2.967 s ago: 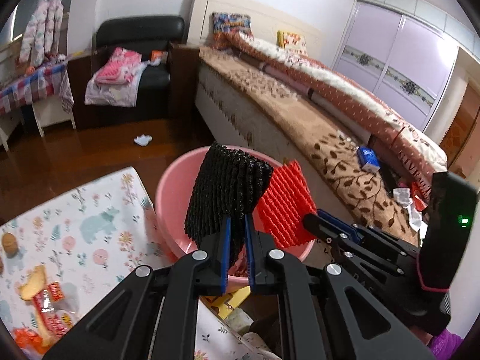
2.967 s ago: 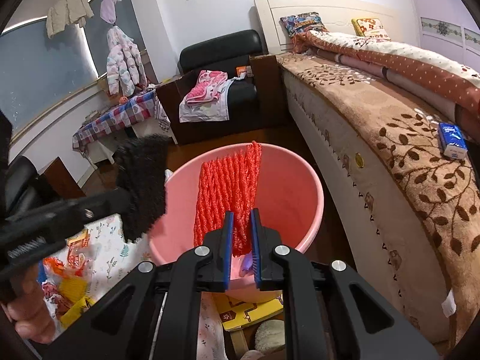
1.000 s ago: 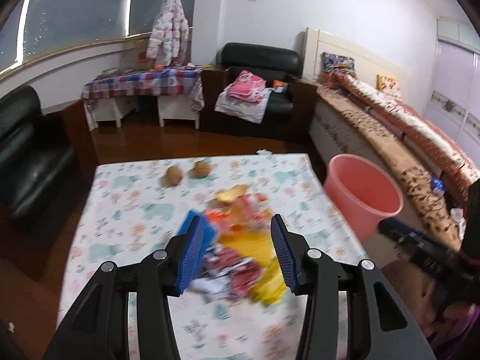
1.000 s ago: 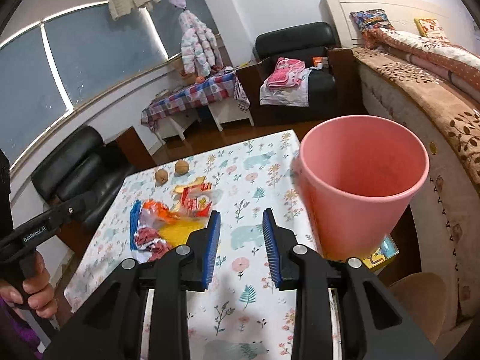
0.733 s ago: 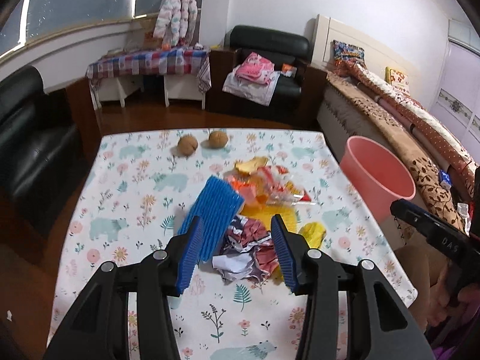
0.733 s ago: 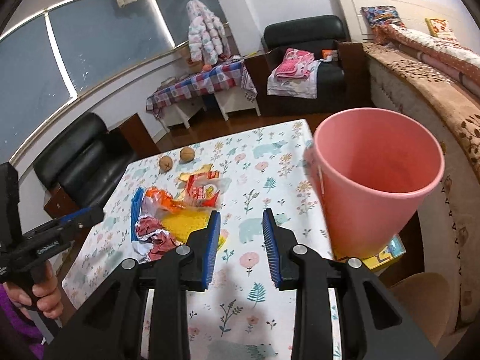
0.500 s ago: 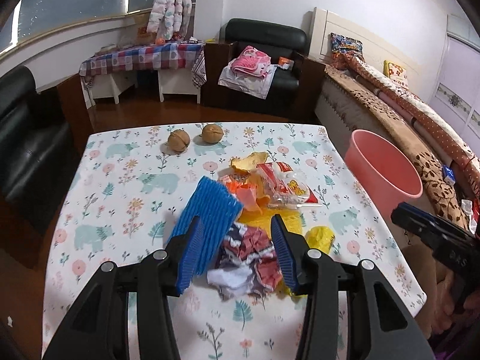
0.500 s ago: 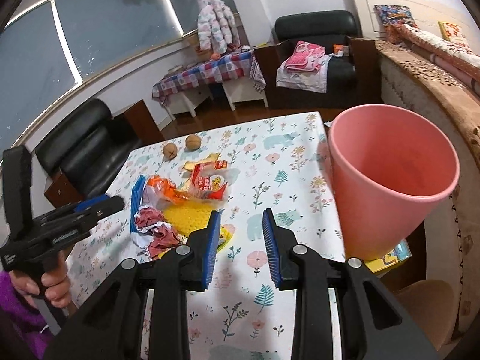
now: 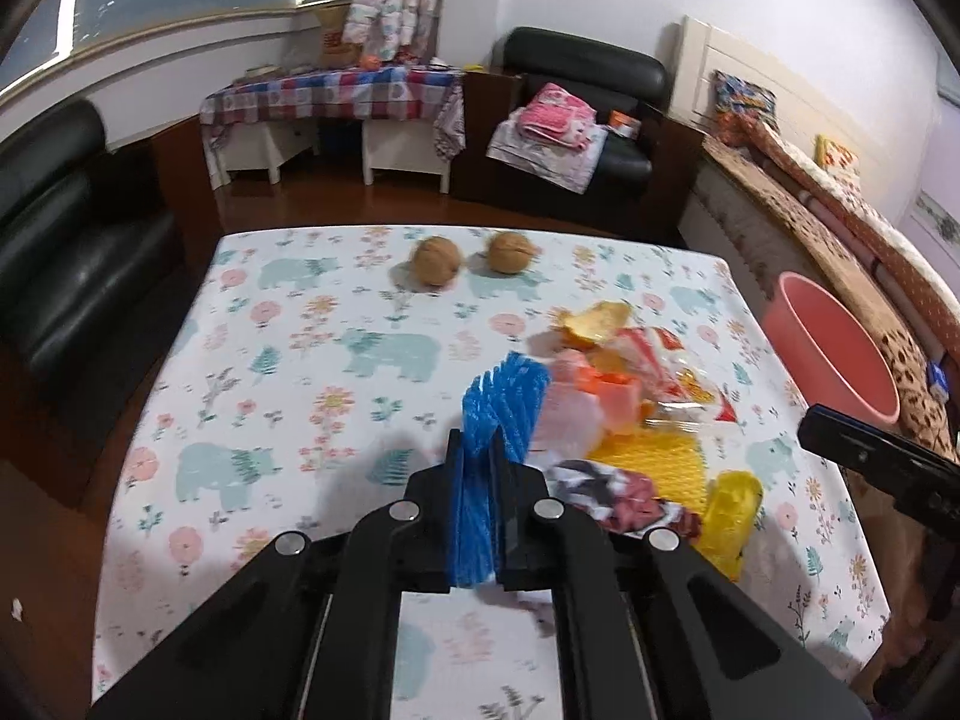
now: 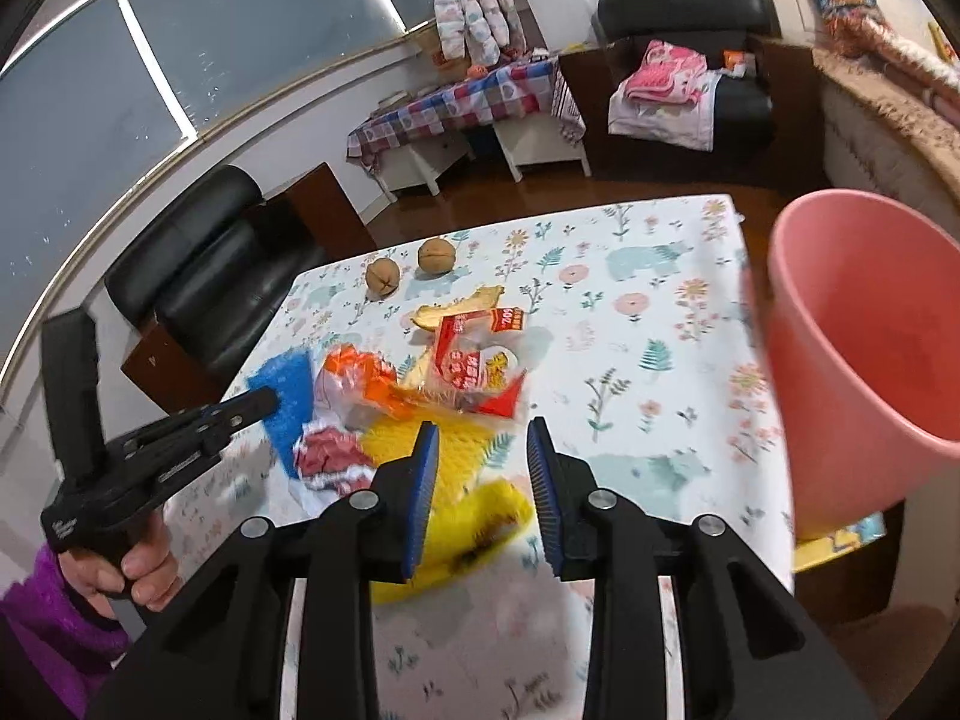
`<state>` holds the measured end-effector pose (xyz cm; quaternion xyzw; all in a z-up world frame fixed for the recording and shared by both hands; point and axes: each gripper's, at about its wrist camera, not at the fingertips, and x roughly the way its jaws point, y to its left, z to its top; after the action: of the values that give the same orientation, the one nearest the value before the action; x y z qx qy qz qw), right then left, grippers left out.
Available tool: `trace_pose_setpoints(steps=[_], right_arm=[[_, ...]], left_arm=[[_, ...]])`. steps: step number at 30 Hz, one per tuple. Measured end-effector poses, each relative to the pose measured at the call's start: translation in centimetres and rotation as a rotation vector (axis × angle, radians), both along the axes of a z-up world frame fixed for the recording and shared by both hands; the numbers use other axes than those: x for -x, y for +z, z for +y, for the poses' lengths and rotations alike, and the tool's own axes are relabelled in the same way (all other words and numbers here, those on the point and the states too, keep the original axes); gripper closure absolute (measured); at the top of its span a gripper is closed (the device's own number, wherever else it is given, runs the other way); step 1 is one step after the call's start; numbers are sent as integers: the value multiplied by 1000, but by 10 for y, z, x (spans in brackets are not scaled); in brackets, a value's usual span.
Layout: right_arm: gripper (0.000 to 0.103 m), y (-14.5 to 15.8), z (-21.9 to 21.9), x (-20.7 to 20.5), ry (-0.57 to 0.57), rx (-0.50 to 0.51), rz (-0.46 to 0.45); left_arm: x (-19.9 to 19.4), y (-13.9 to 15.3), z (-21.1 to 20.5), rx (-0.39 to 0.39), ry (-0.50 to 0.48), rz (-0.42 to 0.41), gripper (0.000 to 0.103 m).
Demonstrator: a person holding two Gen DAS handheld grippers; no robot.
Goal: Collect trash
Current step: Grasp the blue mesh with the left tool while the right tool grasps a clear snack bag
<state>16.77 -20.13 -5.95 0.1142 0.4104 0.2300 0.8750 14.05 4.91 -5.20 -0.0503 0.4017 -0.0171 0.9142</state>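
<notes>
The left hand-held gripper point(image 9: 477, 468) has just snapped its jaws together and is clamped on the near end of a blue foam net sleeve point(image 9: 504, 399), which lies on the counter point(image 9: 288, 360) at the left edge of the trash pile. In the right wrist view the same gripper point(image 10: 264, 402) reaches in from the left with its tip on the blue sleeve point(image 10: 288, 387), and the hand point(image 10: 129, 564) holding it shows above a purple sleeve point(image 10: 45, 618).

The right hand-held gripper point(image 10: 480, 456) hovers over the pile with its jaws apart, having just widened a little, and nothing is pinched between them. Below it lie a yellow foam net point(image 10: 456, 438) and a yellow wrapper point(image 10: 480, 522). Further back sit a red and clear snack bag point(image 10: 480, 360), an orange wrapper point(image 10: 360, 378) and a crumpled red and white wrapper point(image 10: 327, 456).

Two walnuts point(image 9: 438, 261) rest apart from the pile at the far side of the counter. The pink bin point(image 10: 864, 324) stands just off the counter's right edge.
</notes>
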Motion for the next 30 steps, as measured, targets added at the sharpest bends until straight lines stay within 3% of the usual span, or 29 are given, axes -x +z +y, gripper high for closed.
trace_pose_setpoints(steps=[7, 18, 22, 26, 30], right_arm=[[67, -9, 8, -33, 1, -7, 47], [67, -41, 24, -66, -2, -10, 180], [67, -41, 25, -64, -9, -28, 167], [92, -38, 25, -59, 5, -17, 150], [98, -28, 24, -49, 6, -12, 103]], left_arm=[[6, 7, 30, 52, 65, -20, 97], [6, 5, 36, 95, 65, -15, 97], [8, 5, 36, 100, 67, -15, 97], [10, 6, 35, 99, 61, -22, 97], [14, 12, 31, 100, 58, -37, 97]])
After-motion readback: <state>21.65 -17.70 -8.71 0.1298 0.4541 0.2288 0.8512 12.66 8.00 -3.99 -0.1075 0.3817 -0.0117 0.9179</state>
